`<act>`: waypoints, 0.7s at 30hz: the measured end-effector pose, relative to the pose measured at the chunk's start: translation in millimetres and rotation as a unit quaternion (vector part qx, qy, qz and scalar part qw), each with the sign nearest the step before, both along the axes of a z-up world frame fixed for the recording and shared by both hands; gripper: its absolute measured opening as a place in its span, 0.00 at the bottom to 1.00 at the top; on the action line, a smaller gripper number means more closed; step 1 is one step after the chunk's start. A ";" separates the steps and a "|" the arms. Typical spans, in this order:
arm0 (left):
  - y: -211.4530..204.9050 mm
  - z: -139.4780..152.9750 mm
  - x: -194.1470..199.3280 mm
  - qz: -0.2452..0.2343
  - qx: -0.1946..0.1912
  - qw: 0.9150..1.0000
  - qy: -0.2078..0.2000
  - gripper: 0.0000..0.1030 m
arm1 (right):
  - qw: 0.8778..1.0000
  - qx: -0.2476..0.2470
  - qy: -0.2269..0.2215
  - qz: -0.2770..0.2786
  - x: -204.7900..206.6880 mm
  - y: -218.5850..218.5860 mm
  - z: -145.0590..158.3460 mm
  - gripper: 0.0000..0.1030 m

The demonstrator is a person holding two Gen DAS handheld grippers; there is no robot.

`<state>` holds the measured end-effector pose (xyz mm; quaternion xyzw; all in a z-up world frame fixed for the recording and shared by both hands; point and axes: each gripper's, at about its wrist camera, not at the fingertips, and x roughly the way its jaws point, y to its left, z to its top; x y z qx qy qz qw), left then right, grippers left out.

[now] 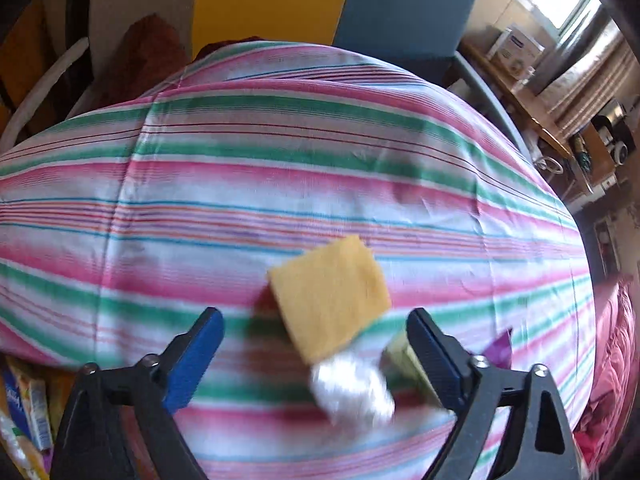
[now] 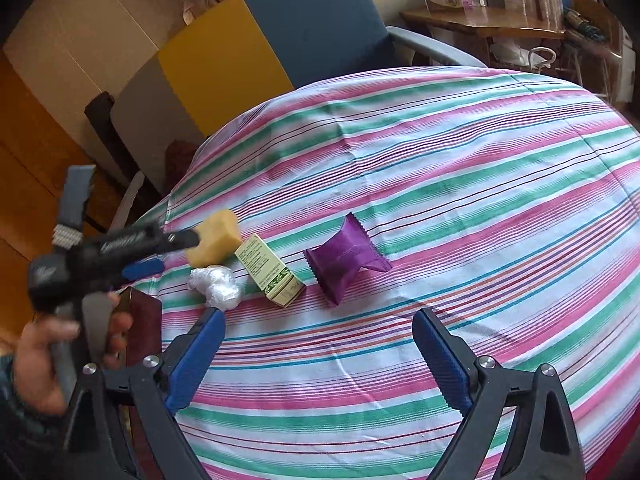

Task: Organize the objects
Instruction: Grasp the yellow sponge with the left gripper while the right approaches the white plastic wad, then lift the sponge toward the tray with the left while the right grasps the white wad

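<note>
Left claw [image 1: 314, 330] and right claw [image 2: 318, 334] both agape, nothing gripped; yellow sponge [image 1: 330, 298], seemingly loose, over crumpled plastic [image 1: 352, 388], green box [image 2: 270, 270] beside.

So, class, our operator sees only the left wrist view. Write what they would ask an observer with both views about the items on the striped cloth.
Operator: What is the purple scrap beside my right finger?
Observer: A purple packet, lying whole on the striped cloth.
Operator: And the green thing beside it?
Observer: A green and cream box, lying flat between the packet and the crumpled clear plastic.
Operator: Where is the right gripper?
Observer: The right gripper is open and empty, short of those items.
</note>
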<state>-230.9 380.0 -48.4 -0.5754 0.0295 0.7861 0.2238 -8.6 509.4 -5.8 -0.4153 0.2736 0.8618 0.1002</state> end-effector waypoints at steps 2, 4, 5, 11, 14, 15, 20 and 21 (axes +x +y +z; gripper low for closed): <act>8.3 -5.6 -7.1 0.006 0.004 1.000 -0.005 0.95 | 1.000 -0.002 0.000 0.004 -0.9 -1.3 -0.2 0.92; 17.5 -12.2 -11.2 0.006 -0.003 1.000 -0.007 0.96 | 1.000 -0.004 -0.001 0.010 -1.6 -3.0 -0.7 0.92; 22.0 -17.2 -12.6 0.005 -0.013 1.000 -0.007 0.95 | 1.000 -0.005 -0.001 0.013 -2.0 -3.9 -0.9 0.92; 20.7 -12.4 4.3 -0.030 -0.019 0.999 0.015 0.62 | 1.000 0.005 -0.002 0.016 -3.6 -6.7 -1.8 0.92; 0.3 13.6 22.4 -0.035 -0.010 0.998 0.056 0.62 | 1.000 0.009 -0.003 0.020 -4.1 -8.8 -2.4 0.92; -7.8 20.3 29.2 -0.038 -0.001 0.998 0.058 0.62 | 1.000 0.011 -0.004 0.022 -4.9 -9.7 -2.6 0.92; -63.1 53.7 81.5 -0.067 0.022 0.994 0.088 0.62 | 0.999 0.027 -0.013 0.039 -6.8 -17.8 -4.7 0.92; -73.7 60.6 89.5 -0.072 0.025 0.993 0.093 0.62 | 0.998 0.032 -0.014 0.044 -7.5 -20.4 -5.0 0.92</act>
